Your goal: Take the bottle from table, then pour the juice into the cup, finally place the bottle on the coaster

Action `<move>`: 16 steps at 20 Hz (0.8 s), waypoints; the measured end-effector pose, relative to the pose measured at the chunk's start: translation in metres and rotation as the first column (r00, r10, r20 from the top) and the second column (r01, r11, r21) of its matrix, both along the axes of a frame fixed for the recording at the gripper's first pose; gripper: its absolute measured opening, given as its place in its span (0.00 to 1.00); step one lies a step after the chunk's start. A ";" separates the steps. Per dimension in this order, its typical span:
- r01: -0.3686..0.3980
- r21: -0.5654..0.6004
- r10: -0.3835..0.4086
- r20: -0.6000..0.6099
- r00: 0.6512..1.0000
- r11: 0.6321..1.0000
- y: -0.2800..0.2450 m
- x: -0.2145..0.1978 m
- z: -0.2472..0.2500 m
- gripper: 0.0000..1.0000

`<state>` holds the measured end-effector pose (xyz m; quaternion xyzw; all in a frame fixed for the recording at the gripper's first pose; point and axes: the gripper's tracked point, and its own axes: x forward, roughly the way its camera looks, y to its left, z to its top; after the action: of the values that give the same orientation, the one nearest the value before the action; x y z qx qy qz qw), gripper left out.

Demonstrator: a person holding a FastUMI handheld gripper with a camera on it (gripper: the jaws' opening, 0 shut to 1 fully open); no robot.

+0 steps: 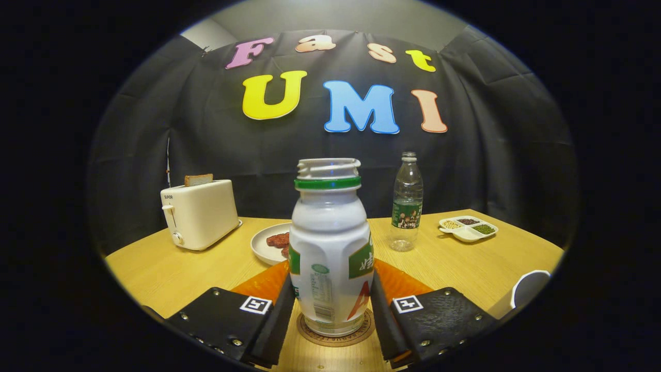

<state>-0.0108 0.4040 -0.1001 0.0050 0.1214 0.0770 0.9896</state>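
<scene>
A white juice bottle point(330, 258) with a green neck ring and no cap stands upright on a round cork coaster point(335, 336). My gripper point(330, 305) holds it low on the body, one finger pressed against each side. The bottle's base rests on the coaster, between the fingers. Off to the right, past the right finger at the table's edge, a white cup point(529, 289) shows in part; what is inside it is hidden.
On the wooden table point(465, 268) beyond the bottle: a cream toaster point(200, 213) with a slice of bread at the left, a white plate point(268, 243) with reddish food, a clear water bottle point(407, 204), and a divided dish point(468, 229) of grains at the right. An orange mat point(263, 281) lies under the fingers.
</scene>
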 end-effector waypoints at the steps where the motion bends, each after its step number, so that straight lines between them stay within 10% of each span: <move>1: 0.001 0.010 -0.001 -0.003 1.000 1.000 -0.002 0.001 0.000 0.72; 8: 0.003 0.027 -0.003 -0.010 1.000 1.000 -0.005 -0.001 0.004 0.97; 16: -0.026 0.017 0.026 0.012 1.000 1.000 0.001 -0.005 0.018 0.98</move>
<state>-0.0161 0.4047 -0.0817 0.0113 0.1150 0.0907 0.9891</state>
